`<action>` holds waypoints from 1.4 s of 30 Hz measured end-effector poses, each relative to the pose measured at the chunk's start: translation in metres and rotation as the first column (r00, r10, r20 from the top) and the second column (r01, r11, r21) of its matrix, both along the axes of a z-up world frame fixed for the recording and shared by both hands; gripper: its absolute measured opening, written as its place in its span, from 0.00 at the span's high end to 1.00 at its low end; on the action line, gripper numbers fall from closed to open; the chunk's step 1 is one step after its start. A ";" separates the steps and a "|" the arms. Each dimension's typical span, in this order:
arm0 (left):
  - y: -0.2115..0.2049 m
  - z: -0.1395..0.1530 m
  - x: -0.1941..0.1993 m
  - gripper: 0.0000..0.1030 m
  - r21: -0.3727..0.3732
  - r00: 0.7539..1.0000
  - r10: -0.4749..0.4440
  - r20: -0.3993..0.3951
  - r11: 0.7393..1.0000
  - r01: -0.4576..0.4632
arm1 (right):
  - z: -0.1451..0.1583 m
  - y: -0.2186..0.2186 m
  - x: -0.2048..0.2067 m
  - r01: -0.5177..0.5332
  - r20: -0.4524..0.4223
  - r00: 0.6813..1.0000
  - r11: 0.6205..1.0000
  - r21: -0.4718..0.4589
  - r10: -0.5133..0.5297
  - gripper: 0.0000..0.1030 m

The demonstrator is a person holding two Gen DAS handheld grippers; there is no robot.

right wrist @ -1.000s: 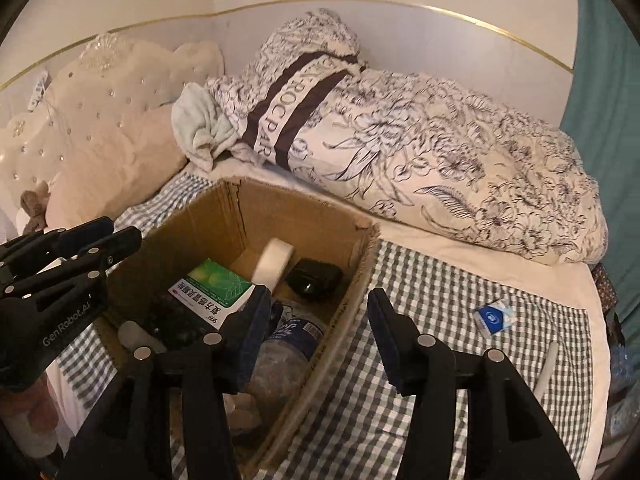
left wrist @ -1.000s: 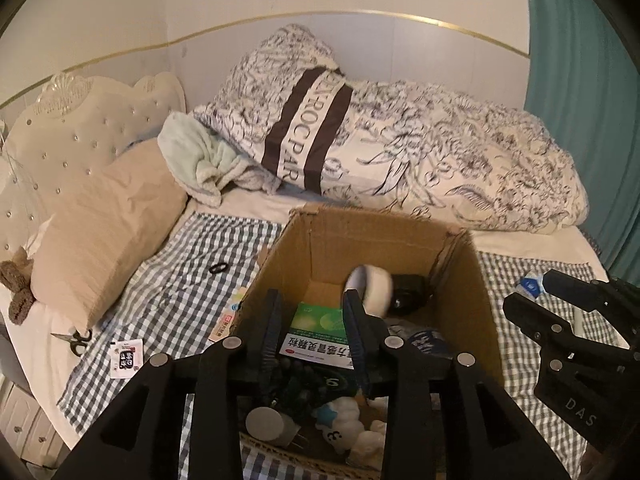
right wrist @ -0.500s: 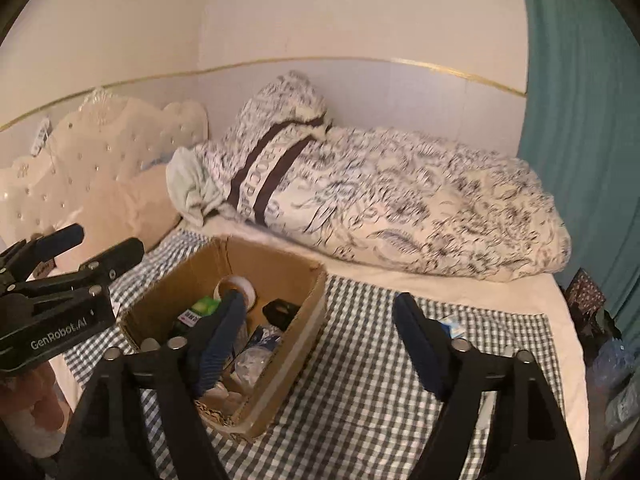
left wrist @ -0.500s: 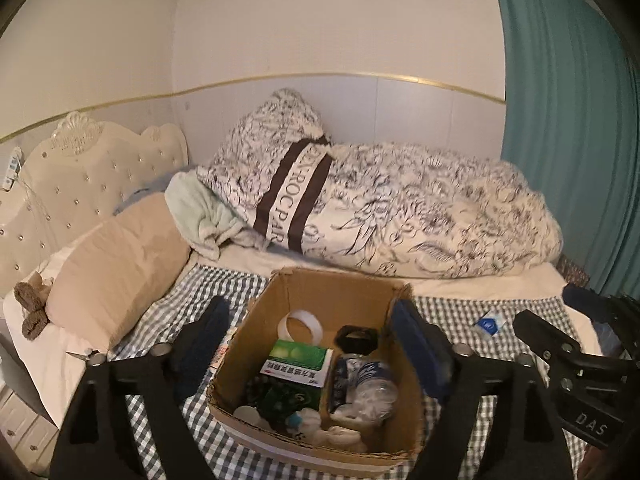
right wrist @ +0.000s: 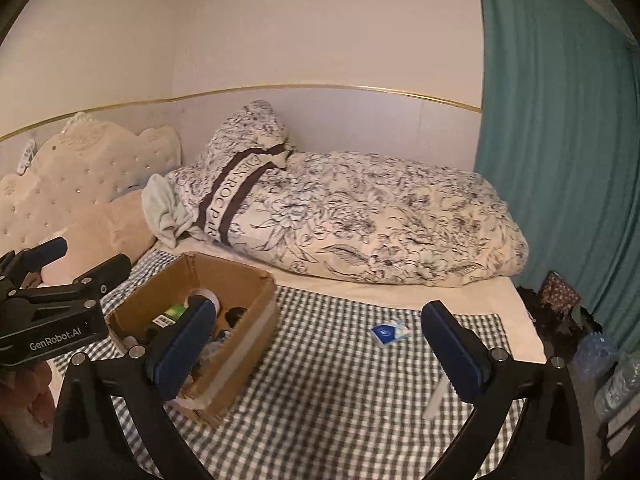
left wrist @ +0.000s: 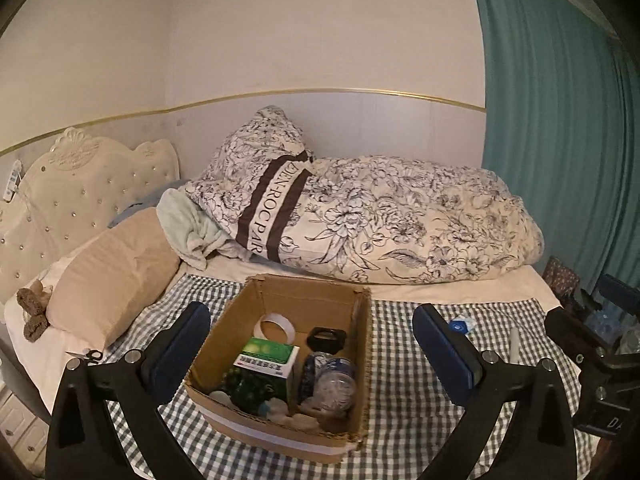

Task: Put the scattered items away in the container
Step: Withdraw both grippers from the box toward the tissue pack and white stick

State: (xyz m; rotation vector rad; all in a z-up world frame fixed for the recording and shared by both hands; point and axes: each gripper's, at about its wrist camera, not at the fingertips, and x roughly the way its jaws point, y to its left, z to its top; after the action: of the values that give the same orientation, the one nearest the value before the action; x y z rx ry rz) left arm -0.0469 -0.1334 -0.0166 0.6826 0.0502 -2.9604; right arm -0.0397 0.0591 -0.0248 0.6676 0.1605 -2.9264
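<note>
A cardboard box (left wrist: 280, 432) stands on the checked cloth (left wrist: 400, 360). It holds a tape roll (left wrist: 276, 326), a green-white medicine box (left wrist: 266, 360), a black object (left wrist: 326, 338) and a plastic bottle (left wrist: 334, 384). My left gripper (left wrist: 309, 310) hovers above and short of the box, jaws opening wide, nothing between them. My right gripper (right wrist: 319, 306) hangs to the right of the box (right wrist: 240, 344), jaws opening too, gripping nothing. On the cloth lie a blue-white packet (right wrist: 390, 332) and a white stick (right wrist: 436, 394). Small scissors (left wrist: 86, 356) lie at the left.
A rolled floral duvet (left wrist: 380, 220) lies along the back wall. A beige pillow (left wrist: 108, 268) and tufted headboard (left wrist: 72, 192) are at the left. A teal curtain (left wrist: 560, 140) hangs at the right, with bags and bottles (right wrist: 600, 352) on the floor below.
Both grippers have pulled back and up from the box, which now looks smaller and farther. Both pairs of jaws have spread from narrow to wide.
</note>
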 end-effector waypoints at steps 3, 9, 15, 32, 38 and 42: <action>0.010 0.001 0.003 0.00 -0.002 1.000 -0.008 -0.002 1.000 0.008 | 0.001 0.016 0.008 0.025 -0.009 1.000 1.000 -0.006 -0.025 0.00; 0.031 0.002 0.005 0.00 0.005 0.999 -0.044 0.003 0.999 0.044 | 0.002 0.046 0.018 0.057 -0.011 0.998 0.998 -0.018 -0.057 0.00; 0.052 -0.001 0.002 0.00 -0.014 0.998 -0.060 0.016 0.998 0.061 | -0.003 0.080 0.026 0.114 0.000 0.994 0.993 -0.040 -0.114 0.00; 0.124 -0.034 -0.028 0.00 -0.038 0.981 -0.175 0.082 0.983 0.179 | -0.048 0.161 0.023 0.221 0.083 0.973 0.975 -0.031 -0.218 0.00; 0.148 -0.057 -0.048 0.00 -0.030 0.967 -0.226 0.117 0.972 0.231 | -0.070 0.183 0.013 0.240 0.112 0.966 0.970 -0.041 -0.234 0.00; 0.161 -0.074 -0.065 0.00 -0.019 0.957 -0.254 0.141 0.966 0.259 | -0.090 0.193 -0.002 0.242 0.153 0.960 0.969 -0.042 -0.233 0.00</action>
State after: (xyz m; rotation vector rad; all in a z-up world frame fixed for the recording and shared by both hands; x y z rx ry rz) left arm -0.1117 0.0280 -0.0903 0.9544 -0.1131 -3.1381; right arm -0.0412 0.2524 -0.1146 0.9507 -0.0260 -3.0757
